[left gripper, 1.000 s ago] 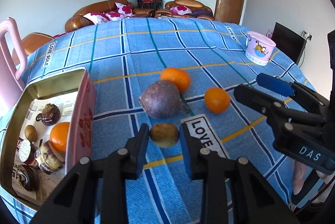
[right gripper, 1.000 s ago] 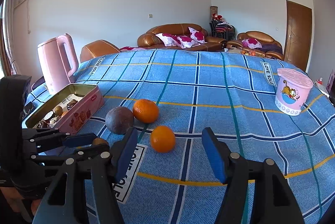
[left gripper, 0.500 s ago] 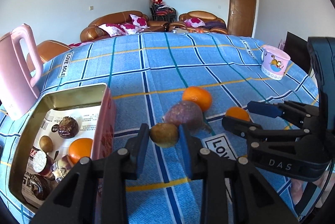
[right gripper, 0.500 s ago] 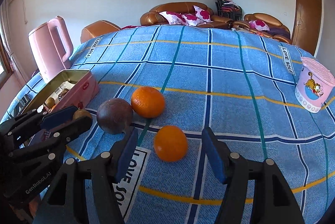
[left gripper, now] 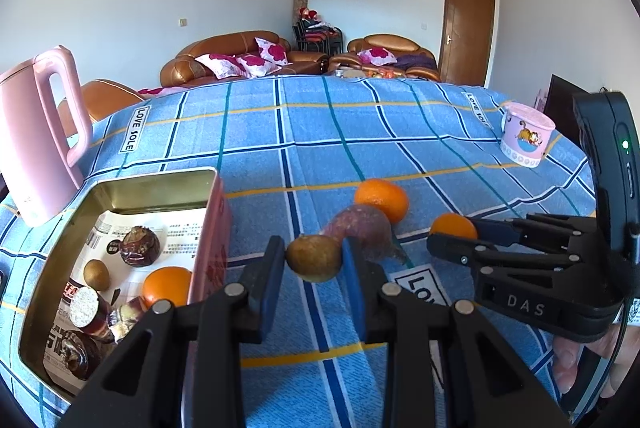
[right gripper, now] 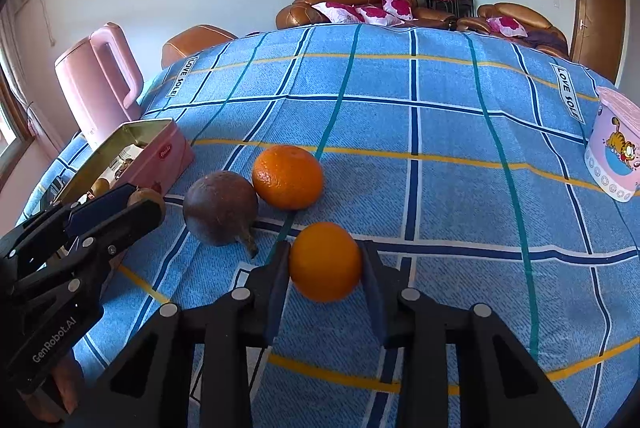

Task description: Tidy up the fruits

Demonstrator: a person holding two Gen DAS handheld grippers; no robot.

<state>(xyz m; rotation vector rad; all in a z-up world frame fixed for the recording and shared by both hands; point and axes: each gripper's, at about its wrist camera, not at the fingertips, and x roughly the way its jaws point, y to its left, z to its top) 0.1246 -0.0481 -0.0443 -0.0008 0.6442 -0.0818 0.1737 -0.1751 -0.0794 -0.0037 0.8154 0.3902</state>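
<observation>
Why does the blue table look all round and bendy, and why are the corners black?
Left wrist view: the fisheye lens bulges the tablecloth and curves its stripes; the black corners are the lens's rim. Right wrist view: the same bulge, sunlight bright and sharp on the held orange.

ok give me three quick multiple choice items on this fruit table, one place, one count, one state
1. Where is the pink tin?
A. left of the left gripper
B. beside the cartoon tub
C. on the sofa

2. How many fruits lie loose on the cloth, ungripped?
A. none
B. two
C. five

3. The right gripper is:
A. wide open
B. shut on an orange
C. shut on a kettle

Answers: 1 A, the tin sits at the left. 2 B, the purple fruit and second orange. 3 B, its pads press the orange, having just closed.
</observation>
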